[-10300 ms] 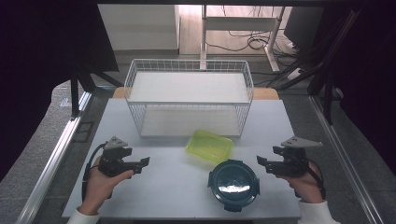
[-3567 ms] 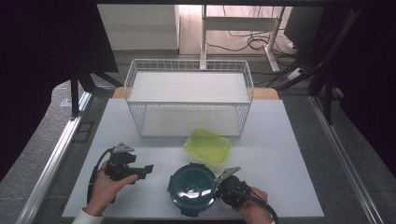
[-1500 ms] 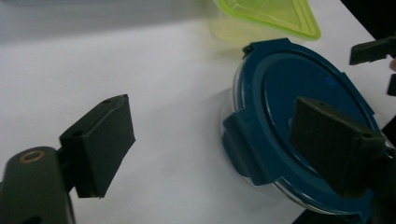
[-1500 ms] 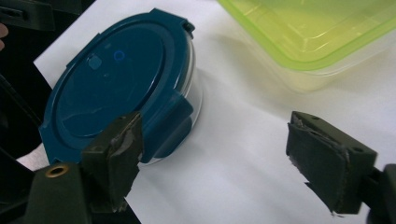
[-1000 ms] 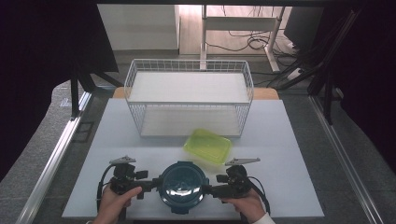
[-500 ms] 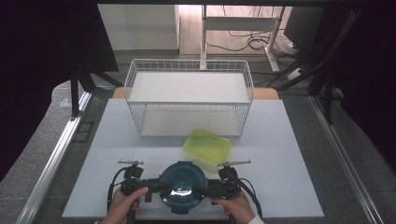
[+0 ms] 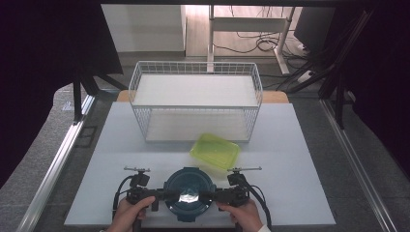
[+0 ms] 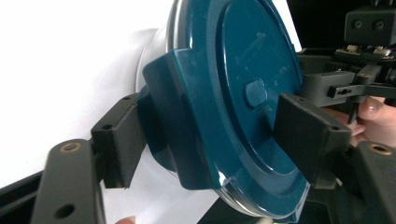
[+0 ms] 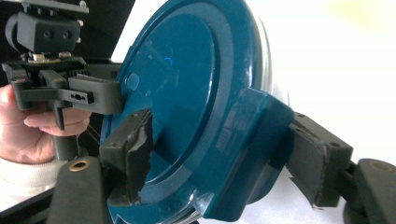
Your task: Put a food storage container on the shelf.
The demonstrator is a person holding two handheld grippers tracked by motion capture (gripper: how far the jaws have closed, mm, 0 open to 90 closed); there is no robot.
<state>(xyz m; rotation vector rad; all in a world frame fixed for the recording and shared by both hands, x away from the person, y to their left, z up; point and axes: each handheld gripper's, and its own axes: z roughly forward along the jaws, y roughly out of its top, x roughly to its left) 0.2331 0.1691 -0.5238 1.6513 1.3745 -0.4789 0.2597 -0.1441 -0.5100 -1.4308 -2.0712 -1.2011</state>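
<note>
A round dark teal container with a lid (image 7: 189, 193) sits at the front middle of the white table (image 7: 300, 159). My left gripper (image 7: 164, 195) reaches in from its left, my right gripper (image 7: 212, 196) from its right. In the left gripper view the jaws of the left gripper (image 8: 212, 142) have just been closing; one pad presses the side clip (image 8: 168, 107), the other the lid top. In the right gripper view the right gripper (image 9: 219, 158) has closed the same way on the opposite clip (image 9: 261, 140).
A yellow-green rectangular tub (image 7: 215, 151) lies just behind the container, to its right. Further back stands a white wire basket (image 7: 196, 104). The table's front edge runs right under the person's hands (image 7: 130, 215).
Both grippers have slid inward against the container's sides, and their jaws have narrowed onto its side clips. The container itself has stayed in place.
</note>
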